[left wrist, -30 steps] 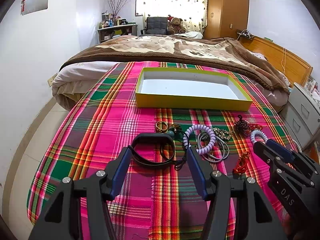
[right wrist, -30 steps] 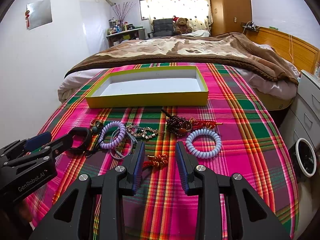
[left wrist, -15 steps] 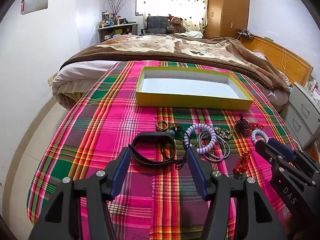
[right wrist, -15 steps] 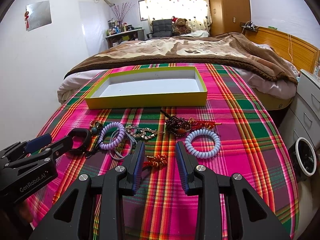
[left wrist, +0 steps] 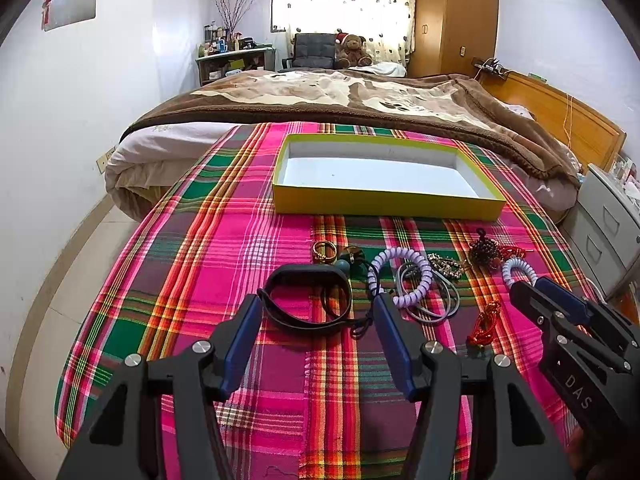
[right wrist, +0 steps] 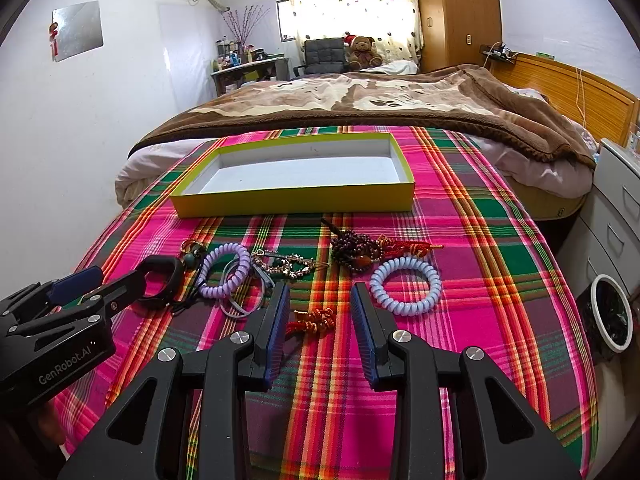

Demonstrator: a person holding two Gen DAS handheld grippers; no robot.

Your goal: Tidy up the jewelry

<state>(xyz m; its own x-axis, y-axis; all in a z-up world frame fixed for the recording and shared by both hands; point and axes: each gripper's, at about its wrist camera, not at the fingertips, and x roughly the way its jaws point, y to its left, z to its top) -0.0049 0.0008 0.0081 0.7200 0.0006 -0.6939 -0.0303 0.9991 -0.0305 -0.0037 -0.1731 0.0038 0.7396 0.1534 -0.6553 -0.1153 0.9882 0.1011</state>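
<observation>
A row of jewelry lies on the plaid cloth [left wrist: 224,280] in front of a shallow yellow box [left wrist: 384,202] with a white inside. My left gripper [left wrist: 318,306] stands open just short of a black wristband [left wrist: 308,300], nothing between its fingers. To its right lie a gold ring [left wrist: 324,251], a purple coil bracelet [left wrist: 400,276] and a grey band [left wrist: 434,306]. My right gripper [right wrist: 320,300] is open over a red knotted charm [right wrist: 314,319]. Around it lie a pale blue coil bracelet [right wrist: 405,285], a dark beaded bracelet with red tassel [right wrist: 360,250] and a gold chain piece [right wrist: 290,266].
A brown blanket [left wrist: 340,100] covers the bed behind the box. White drawers [left wrist: 608,220] stand at the right, with a bin [right wrist: 610,312] on the floor beside the cloth's right edge. The cloth ends at the floor on the left.
</observation>
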